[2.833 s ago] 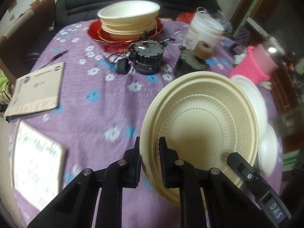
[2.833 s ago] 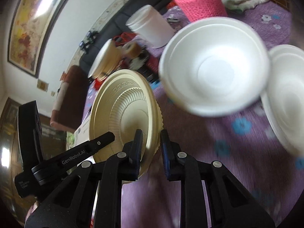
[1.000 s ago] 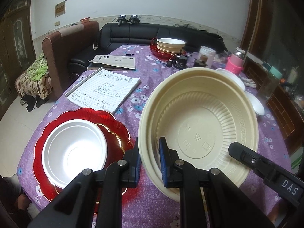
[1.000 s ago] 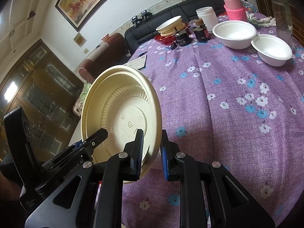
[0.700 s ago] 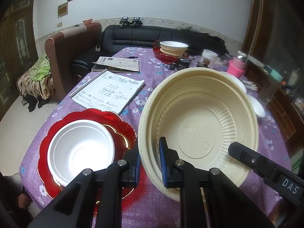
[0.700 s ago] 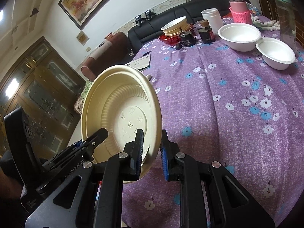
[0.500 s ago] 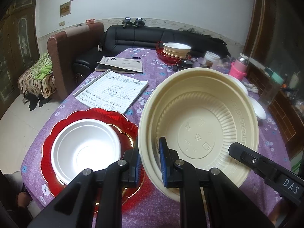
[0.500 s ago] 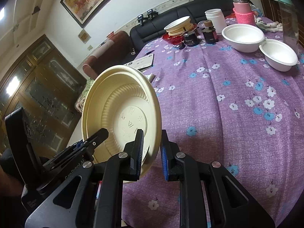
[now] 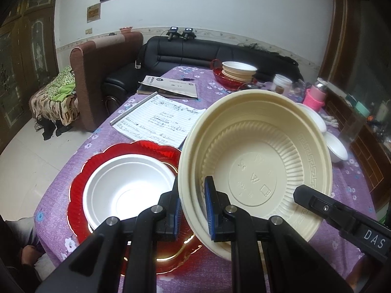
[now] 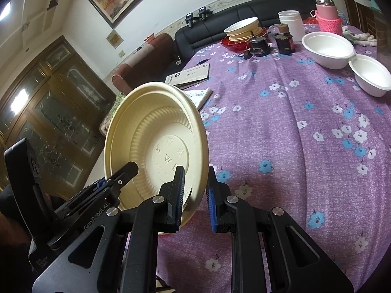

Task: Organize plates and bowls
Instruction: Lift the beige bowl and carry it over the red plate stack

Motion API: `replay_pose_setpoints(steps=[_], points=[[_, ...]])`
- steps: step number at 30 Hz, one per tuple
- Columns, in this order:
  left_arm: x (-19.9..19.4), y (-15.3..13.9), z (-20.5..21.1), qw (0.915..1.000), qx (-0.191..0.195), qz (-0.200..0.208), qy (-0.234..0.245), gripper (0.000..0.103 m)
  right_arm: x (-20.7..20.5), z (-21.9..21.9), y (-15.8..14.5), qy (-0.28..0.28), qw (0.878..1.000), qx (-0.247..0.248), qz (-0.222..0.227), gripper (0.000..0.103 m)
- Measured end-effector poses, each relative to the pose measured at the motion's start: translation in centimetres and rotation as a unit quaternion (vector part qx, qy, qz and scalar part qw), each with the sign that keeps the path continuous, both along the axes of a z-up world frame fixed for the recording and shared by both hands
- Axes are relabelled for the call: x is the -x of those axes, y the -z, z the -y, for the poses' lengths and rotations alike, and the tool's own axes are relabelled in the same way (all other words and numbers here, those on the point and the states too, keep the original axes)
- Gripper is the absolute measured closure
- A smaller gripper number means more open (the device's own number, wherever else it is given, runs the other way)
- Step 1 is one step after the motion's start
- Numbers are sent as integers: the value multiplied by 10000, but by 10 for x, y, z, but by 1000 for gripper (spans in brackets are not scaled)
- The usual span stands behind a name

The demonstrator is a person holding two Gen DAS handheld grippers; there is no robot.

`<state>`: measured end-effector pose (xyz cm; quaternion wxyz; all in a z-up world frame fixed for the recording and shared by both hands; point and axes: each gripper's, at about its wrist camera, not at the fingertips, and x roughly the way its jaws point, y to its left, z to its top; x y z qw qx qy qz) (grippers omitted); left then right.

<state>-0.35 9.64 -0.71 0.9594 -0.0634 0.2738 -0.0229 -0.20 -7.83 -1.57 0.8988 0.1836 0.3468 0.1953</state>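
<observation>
A cream ribbed bowl [image 9: 256,175] hangs tilted above the near end of the purple flowered table [image 10: 305,127], gripped by both hands at once. My left gripper [image 9: 193,210] is shut on its left rim, and my right gripper [image 10: 195,195] is shut on the opposite rim of the same cream bowl [image 10: 156,146]. Just left of and below the held bowl lies a red scalloped plate [image 9: 146,151] with a white bowl [image 9: 127,183] in it. The right gripper's finger [image 9: 342,217] shows at the bowl's right edge in the left wrist view.
Two loose white bowls [image 10: 327,48] [image 10: 371,75] sit at the table's right side. A stack of cream bowls on a red plate [image 9: 238,72] stands at the far end beside jars, a white tub and a pink bottle [image 10: 328,17]. A lined notebook [image 9: 158,122] lies mid-left.
Both grippers have carried the cream bowl from the middle of the table back to its near end. Over the last second it has drifted closer to the red plate with the white bowl.
</observation>
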Motion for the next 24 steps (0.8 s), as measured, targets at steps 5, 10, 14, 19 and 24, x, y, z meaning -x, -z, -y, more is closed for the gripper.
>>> replay_pose_setpoints(steps=[5,10,14,19,24], points=[[1,-2,-10,9999,44,77,-73,87,-4,-10,0,-83,10000,34,-2,86],[1,-3,-18,9998,75,128,-120,87,-8,-18,2,-154,9999,53,-32,86],[1,-1,-25,9997,101,135,-167,87,-11,-25,2,-206,9997,91,-44,86],[-1,1,-44,9994,228,42,-240,87,-20,-40,0,-386,9992,62,-115,86],[-1,-11,-73,9987,184,54,-465,87,-28,-73,-10,-704,9974,131,-19,86]])
